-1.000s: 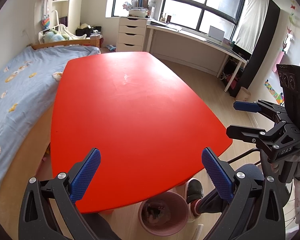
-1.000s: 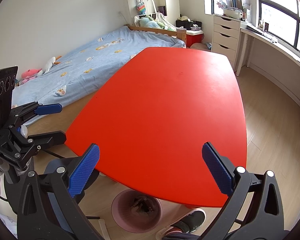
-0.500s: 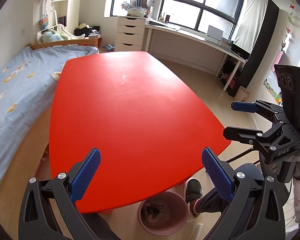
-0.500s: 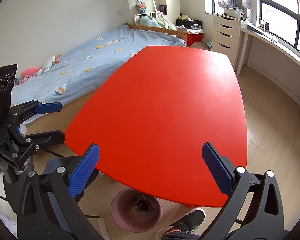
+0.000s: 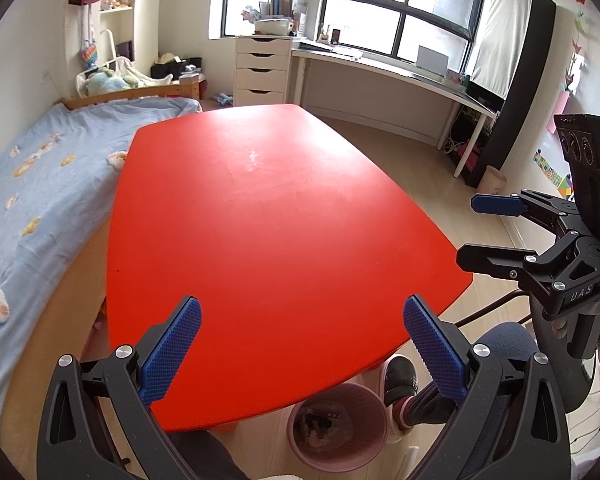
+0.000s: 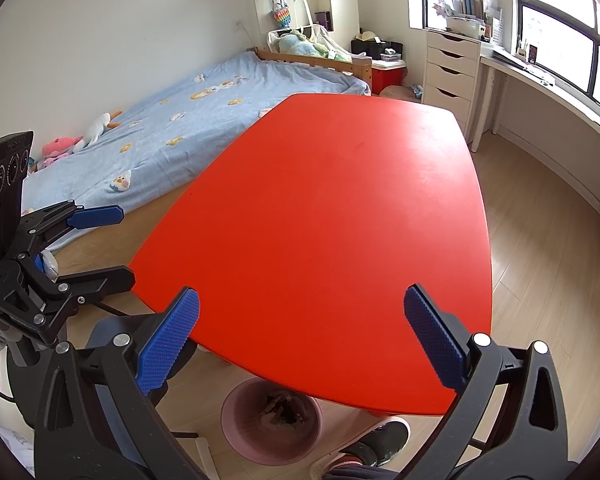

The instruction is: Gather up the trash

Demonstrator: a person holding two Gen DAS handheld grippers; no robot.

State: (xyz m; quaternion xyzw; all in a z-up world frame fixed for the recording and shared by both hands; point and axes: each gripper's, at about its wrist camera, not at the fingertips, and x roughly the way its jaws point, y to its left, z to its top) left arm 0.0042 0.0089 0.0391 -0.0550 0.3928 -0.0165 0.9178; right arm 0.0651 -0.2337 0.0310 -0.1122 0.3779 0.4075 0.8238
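Note:
A pink trash bin (image 5: 336, 428) with scraps inside stands on the floor under the near edge of the red table (image 5: 268, 220); it also shows in the right wrist view (image 6: 272, 420). No trash lies on the table top. My left gripper (image 5: 300, 352) is open and empty above the table's near edge; it also shows at the left of the right wrist view (image 6: 104, 244). My right gripper (image 6: 300, 348) is open and empty above the near edge; it also shows at the right of the left wrist view (image 5: 480, 232).
A bed with a blue cover (image 5: 32, 184) runs along the table's left side. White drawers (image 5: 262, 70) and a long desk (image 5: 400, 76) stand under the windows. A shoe (image 5: 398, 376) and a dark chair seat (image 5: 504, 340) are by the bin.
Both grippers have shifted only slightly; the view has drifted a little. Both stay open and empty.

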